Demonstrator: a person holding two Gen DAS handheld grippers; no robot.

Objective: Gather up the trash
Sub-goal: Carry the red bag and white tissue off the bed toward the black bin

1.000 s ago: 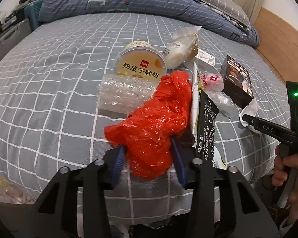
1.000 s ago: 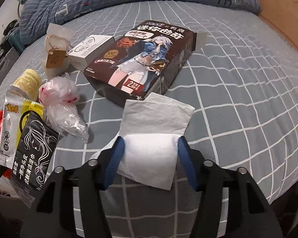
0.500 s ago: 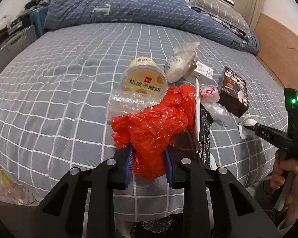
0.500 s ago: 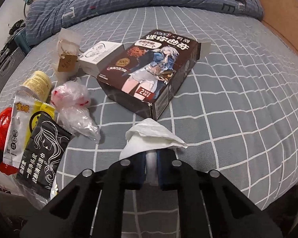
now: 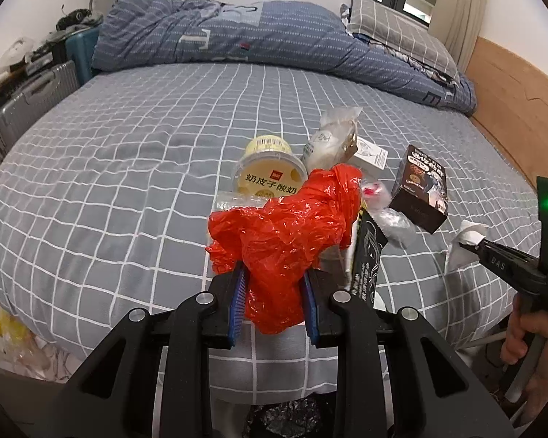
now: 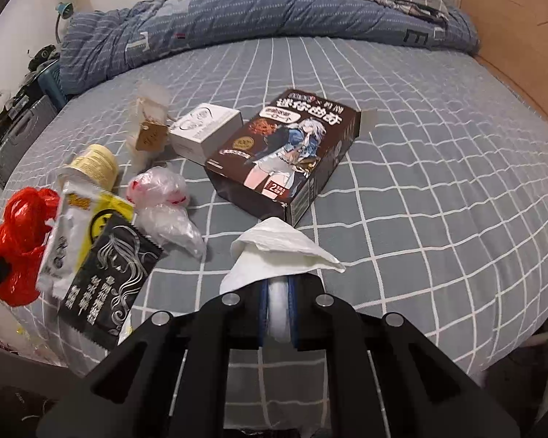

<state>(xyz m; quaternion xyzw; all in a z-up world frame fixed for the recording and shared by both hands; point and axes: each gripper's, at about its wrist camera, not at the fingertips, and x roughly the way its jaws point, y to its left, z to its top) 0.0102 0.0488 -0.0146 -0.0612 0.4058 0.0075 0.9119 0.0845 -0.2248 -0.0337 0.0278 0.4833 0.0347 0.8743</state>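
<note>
Two grippers, each pinching one piece of trash above the grey checked bed (image 5: 128, 168). My left gripper (image 5: 274, 295) has its blue pads pressed into a crumpled red plastic bag (image 5: 285, 233), which bulges out at 12 o'clock from the pads and hangs below them. My right gripper (image 6: 278, 310) has its jaws nearly together on a white tissue (image 6: 279, 252), whose free folds fan out at 12 o'clock; its jaws have just been closing on that tissue. In the left wrist view the right gripper (image 5: 469, 246) sits at 3 o'clock, tissue at its tip. Remaining on the bed: a yellow yogurt cup (image 5: 272, 175) at 12 o'clock of the bag, a black sachet (image 6: 106, 277) at 9 o'clock of the tissue, and a dark printed box (image 6: 285, 160) at 12 o'clock.
</note>
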